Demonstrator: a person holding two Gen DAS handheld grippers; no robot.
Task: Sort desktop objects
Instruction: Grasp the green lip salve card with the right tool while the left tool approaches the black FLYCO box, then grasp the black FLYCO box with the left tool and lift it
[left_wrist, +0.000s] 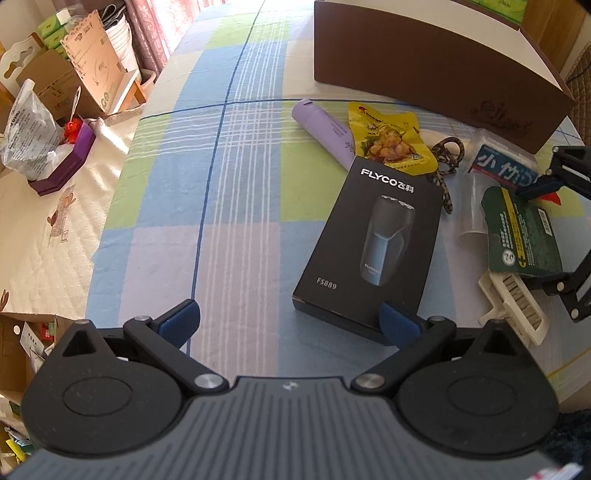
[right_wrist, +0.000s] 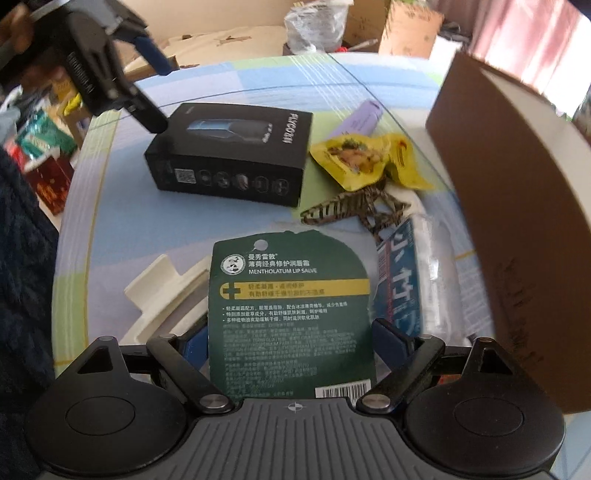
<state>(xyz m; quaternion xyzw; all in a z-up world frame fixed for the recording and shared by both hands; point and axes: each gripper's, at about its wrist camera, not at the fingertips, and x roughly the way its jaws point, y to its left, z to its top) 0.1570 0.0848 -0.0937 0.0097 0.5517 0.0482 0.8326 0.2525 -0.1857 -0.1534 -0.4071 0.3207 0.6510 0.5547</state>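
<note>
Here, the scene is set out label by label.

Left gripper (left_wrist: 290, 325): its blue pads are held wide apart, nothing between them, low in the left wrist view; the right pad is seen overlapping the near corner of the black shaver box (left_wrist: 369, 251).
Right gripper (right_wrist: 290, 338): it is clamped on the green lip-salve card (right_wrist: 291, 314), which fills the lower centre of the right wrist view.
Brown box (left_wrist: 424, 70): an open container is seen at the upper right of the left wrist view; its inside is hidden from both cameras.
Shaver box: closed, lying flat on the checked tablecloth (left_wrist: 229, 184), centre right of the left wrist view.
Loose items: a purple tube (left_wrist: 325, 129), a yellow snack pouch (left_wrist: 388, 140) and a patterned hair clip (left_wrist: 447, 158) are gathered between the shaver box and the brown box.
Beneath the card: a cream brush (right_wrist: 170, 295) and a blue-labelled clear packet (right_wrist: 410, 280) are partly covered.
Cardboard boxes (left_wrist: 62, 77): open ones are stacked off the table, upper left of the left wrist view; their contents cannot be told.
</note>
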